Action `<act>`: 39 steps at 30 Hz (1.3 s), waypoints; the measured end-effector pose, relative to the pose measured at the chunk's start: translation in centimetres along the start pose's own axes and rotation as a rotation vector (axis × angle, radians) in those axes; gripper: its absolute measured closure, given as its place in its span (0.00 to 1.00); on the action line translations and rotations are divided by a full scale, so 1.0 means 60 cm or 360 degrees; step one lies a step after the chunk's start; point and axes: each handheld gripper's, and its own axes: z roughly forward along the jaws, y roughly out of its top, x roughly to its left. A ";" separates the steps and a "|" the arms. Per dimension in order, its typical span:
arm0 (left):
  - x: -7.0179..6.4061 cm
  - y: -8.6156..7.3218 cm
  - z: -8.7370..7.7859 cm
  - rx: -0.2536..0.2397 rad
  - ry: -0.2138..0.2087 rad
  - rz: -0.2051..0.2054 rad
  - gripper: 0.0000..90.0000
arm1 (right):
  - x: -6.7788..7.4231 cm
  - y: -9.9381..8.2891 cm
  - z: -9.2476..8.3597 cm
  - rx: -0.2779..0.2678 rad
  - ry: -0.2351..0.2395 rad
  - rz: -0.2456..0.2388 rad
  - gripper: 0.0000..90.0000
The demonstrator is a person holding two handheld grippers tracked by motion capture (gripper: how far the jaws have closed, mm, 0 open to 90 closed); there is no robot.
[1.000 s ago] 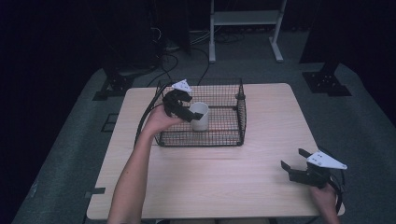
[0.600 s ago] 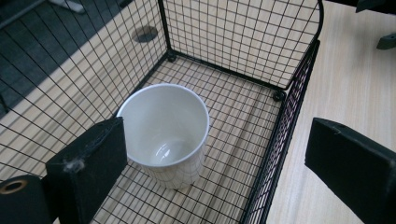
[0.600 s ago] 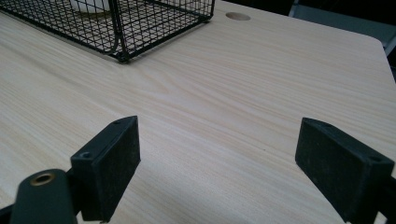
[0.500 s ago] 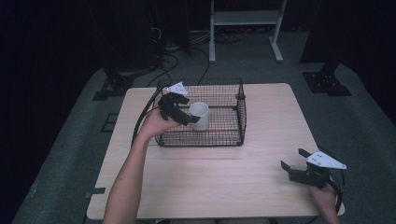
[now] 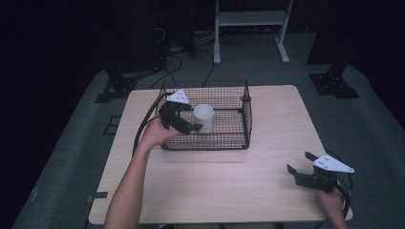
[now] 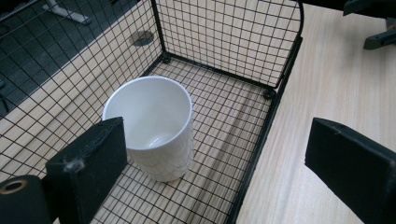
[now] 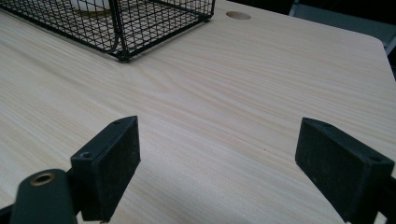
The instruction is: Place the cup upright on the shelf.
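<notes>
A white mug (image 5: pixel 204 118) stands upright and empty inside a black wire basket (image 5: pixel 246 119) at the back middle of the wooden table. My left gripper (image 5: pixel 187 119) hovers at the basket's left end, open, its jaws spread just left of the mug. In the left gripper view the mug (image 6: pixel 154 123) sits on the basket floor (image 6: pixel 219 135) beside the left jaw, apart from both jaws of that gripper (image 6: pixel 219 161). My right gripper (image 5: pixel 299 163) rests near the table's front right corner, open and holding nothing. Its view shows the gripper (image 7: pixel 215 163) above bare wood.
The wooden table (image 5: pixel 229 181) has free room in front of the basket. A basket corner (image 7: pixel 122 51) and a round cable hole (image 7: pixel 238 15) show in the right gripper view. A white metal stand (image 5: pixel 250 19) and cables lie on the dark floor behind.
My left gripper has drawn back from above the mug toward the basket's left front, leaving the mug standing in the basket. The right gripper has not moved.
</notes>
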 end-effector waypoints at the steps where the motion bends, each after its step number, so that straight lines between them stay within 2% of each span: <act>1: -0.001 -0.001 -0.001 0.0001 -0.0002 0.0008 0.06 | 0.000 0.000 0.000 0.0001 0.0001 -0.0003 0.15; 13: -0.020 -0.004 -0.011 -0.0020 -0.0029 0.0021 0.06 | 0.001 0.000 0.000 -0.0001 -0.0001 -0.0009 0.15; 20: -0.030 -0.003 -0.015 -0.0029 -0.0019 0.0053 0.06 | 0.001 0.000 0.000 -0.0001 -0.0002 -0.0008 0.15; 30: -0.038 -0.021 -0.020 0.0003 -0.0026 0.0046 0.06 | 0.001 0.000 0.000 0.0000 -0.0003 -0.0013 0.15; 35: -0.041 -0.035 -0.024 -0.0030 -0.0008 0.0021 0.06 | 0.001 0.000 0.001 0.0004 -0.0004 -0.0009 0.15; 38: -0.043 -0.041 -0.024 -0.0011 -0.0026 0.0008 0.06 | 0.001 0.000 0.001 0.0004 -0.0005 -0.0012 0.15; 39: -0.045 -0.043 -0.025 -0.0017 -0.0012 0.0020 0.06 | 0.001 0.000 0.001 0.0004 -0.0005 -0.0011 0.15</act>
